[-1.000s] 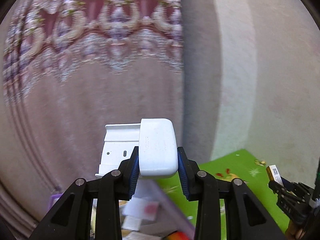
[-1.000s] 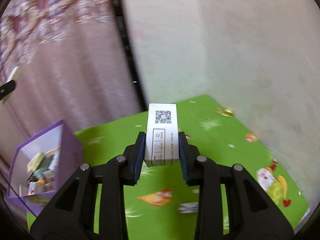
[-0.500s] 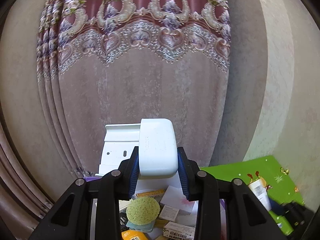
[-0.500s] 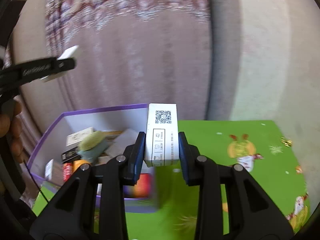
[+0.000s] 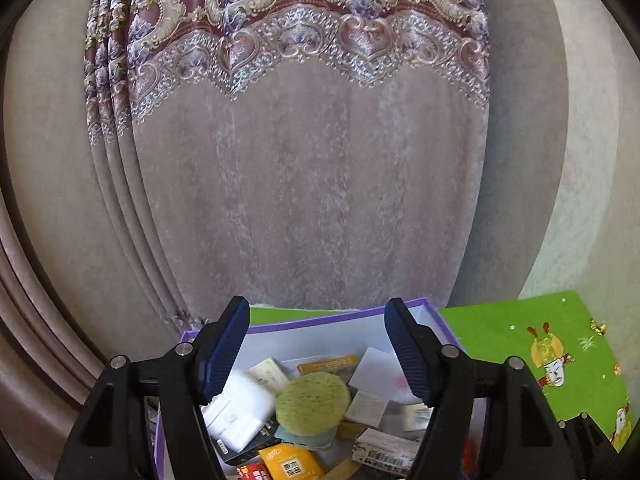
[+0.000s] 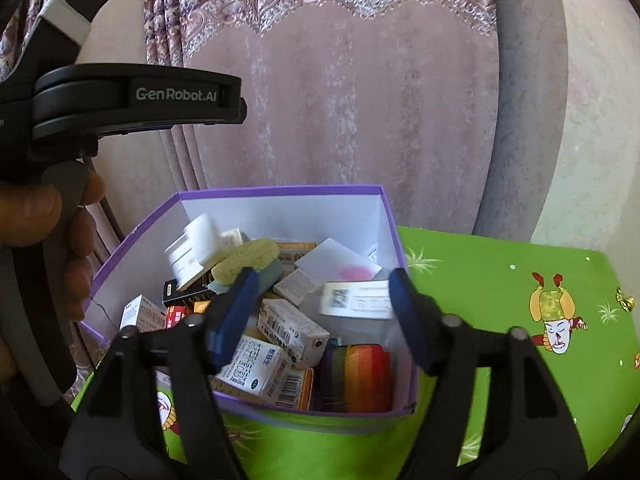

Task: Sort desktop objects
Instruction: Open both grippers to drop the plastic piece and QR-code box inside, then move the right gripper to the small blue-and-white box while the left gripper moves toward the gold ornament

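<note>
A purple box [image 6: 280,191] with white inner walls stands on the green tablecloth, full of small cartons, a round green sponge [image 6: 246,259] and a rainbow roll [image 6: 358,372]. My left gripper [image 5: 316,352] is open and empty above the box [image 5: 340,314]. The white plug adapter [image 5: 236,414] lies in the box under it, also seen in the right wrist view [image 6: 194,250]. My right gripper [image 6: 322,312] is open over the box. The white QR-code carton [image 6: 356,300] is blurred, falling between its fingers.
The green cartoon-printed tablecloth [image 6: 520,304] extends to the right of the box. A patterned mauve curtain [image 5: 312,180] hangs right behind the table. The left gripper's body and the hand holding it [image 6: 60,208] fill the left of the right wrist view.
Both grippers moved over the purple box and opened. The left let go of the white adapter, which now lies in the box. The right let go of the QR-code carton.
</note>
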A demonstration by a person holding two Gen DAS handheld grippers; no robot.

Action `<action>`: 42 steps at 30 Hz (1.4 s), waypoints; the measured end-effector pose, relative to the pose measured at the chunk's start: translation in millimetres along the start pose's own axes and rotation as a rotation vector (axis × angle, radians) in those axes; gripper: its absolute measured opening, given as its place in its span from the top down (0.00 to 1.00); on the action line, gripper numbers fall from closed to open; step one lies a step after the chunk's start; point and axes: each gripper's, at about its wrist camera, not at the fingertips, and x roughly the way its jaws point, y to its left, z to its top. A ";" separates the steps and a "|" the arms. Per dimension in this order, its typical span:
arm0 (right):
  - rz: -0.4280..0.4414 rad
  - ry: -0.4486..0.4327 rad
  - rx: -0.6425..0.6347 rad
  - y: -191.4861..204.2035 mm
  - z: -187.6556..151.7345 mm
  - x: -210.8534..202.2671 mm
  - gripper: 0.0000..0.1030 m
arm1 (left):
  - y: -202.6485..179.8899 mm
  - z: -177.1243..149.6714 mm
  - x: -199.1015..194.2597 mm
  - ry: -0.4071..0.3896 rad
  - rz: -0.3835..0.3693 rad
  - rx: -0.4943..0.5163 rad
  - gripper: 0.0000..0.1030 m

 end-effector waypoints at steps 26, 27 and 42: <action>-0.489 0.134 0.330 -153.5 -110.9 -75.3 0.22 | -85.0 18.2 -35.7 -0.121 -0.337 0.117 0.25; -0.491 0.143 0.342 -162.1 -118.5 -79.3 0.24 | -87.3 18.6 -36.2 -0.122 -0.340 0.120 0.25; -0.509 0.311 0.332 -196.1 -164.7 -57.6 0.46 | -136.5 14.6 -38.9 -0.118 -0.384 0.228 0.25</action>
